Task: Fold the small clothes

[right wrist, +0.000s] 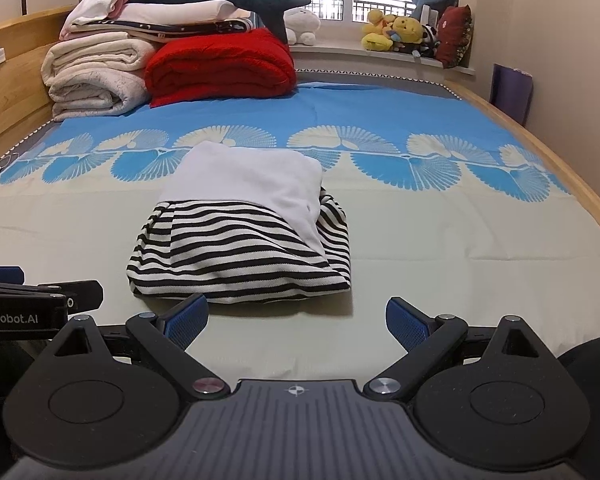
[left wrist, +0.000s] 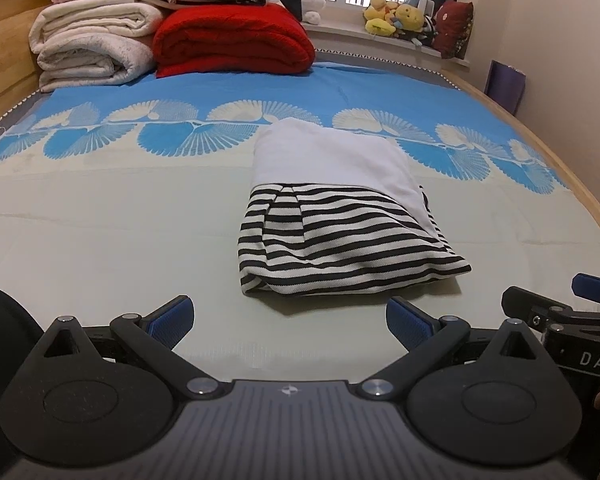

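Blue-padded fingers [left wrist: 172, 318] of the left gripper [left wrist: 290, 322] stand spread wide at the near edge of the left wrist view, with nothing between them but the pale bedsheet [left wrist: 100, 232]. Beside it on the right, the right gripper [right wrist: 296, 320] is likewise wide open and empty, its left pad just short of the near hem of the garment.

Just beyond both tools lies the striped garment [right wrist: 236, 256], a small piece in black and white stripes with a plain white panel [right wrist: 248, 176] across its far half. It sits flat in a compact, roughly rectangular bundle, sides tucked in, a little striped cloth bulging out at the right. By the look of it the folding is largely done, perhaps finished; what could remain is one more fold front to back, or tidying that right bulge. From the left gripper it lies ahead and slightly right; from the right one, ahead and slightly left.

Farther off, a red blanket [right wrist: 220, 68] and cream blankets [right wrist: 92, 76] are stacked at the far left, with plush toys [right wrist: 396, 32] on the windowsill.
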Motion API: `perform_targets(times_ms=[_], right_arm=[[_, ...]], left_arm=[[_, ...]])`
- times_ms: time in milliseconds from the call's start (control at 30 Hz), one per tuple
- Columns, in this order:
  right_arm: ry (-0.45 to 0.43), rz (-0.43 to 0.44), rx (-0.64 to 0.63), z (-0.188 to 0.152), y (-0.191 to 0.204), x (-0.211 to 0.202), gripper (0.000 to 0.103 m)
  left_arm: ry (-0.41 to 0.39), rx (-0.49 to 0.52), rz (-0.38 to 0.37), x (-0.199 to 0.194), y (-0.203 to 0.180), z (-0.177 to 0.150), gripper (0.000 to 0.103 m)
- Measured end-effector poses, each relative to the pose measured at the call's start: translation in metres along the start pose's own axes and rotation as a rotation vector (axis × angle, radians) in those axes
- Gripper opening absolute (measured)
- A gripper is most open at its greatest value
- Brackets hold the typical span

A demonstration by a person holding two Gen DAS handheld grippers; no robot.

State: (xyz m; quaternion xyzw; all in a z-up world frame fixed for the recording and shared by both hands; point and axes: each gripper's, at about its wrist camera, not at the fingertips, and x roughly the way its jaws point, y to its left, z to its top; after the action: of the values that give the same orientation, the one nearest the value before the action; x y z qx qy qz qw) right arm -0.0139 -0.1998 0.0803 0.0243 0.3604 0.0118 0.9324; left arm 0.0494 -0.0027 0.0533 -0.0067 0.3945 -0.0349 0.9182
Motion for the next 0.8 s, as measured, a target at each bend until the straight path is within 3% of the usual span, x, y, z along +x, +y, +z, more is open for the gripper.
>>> perform_targets(times_ms=[800], right_arm=[[0.001, 0.003, -0.002, 0.0003, -0.0001, 0.0011, 0.096]], left_arm=[[0.001, 0.001, -0.001, -0.0003, -0.0003, -0.001, 0.102]])
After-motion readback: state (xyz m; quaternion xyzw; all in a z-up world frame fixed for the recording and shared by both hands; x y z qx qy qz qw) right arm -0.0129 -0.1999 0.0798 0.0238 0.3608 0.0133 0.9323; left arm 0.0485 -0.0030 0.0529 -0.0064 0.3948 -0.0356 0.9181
